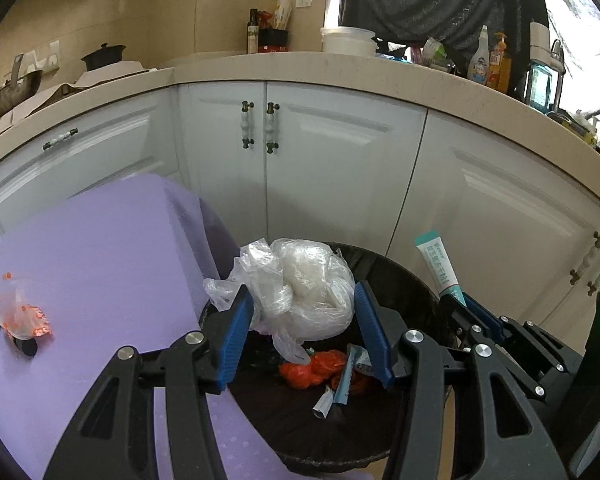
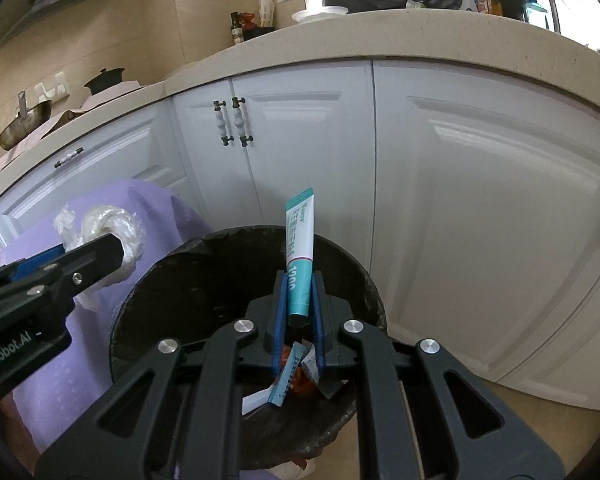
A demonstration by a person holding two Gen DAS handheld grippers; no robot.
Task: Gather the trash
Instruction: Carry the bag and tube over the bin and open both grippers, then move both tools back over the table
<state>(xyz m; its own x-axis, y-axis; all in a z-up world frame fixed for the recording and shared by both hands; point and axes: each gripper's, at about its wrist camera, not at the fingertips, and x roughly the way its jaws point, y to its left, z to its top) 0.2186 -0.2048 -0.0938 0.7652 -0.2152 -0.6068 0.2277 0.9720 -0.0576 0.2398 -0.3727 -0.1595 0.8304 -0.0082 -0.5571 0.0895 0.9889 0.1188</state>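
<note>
Over the round black trash bin [image 1: 384, 276], your left claw [image 1: 304, 320] grips a crumpled clear plastic bag [image 1: 312, 288] half-open. Your right claw [image 2: 299, 300], nearly closed, pinches a teal-and-white tube [image 2: 300, 248] upright above the bin.

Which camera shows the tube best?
The right wrist view: the tube stands centre frame, clamped in the right claw above the bin, its print facing the camera. The left wrist view shows the tube only off to the right, slanted.
</note>
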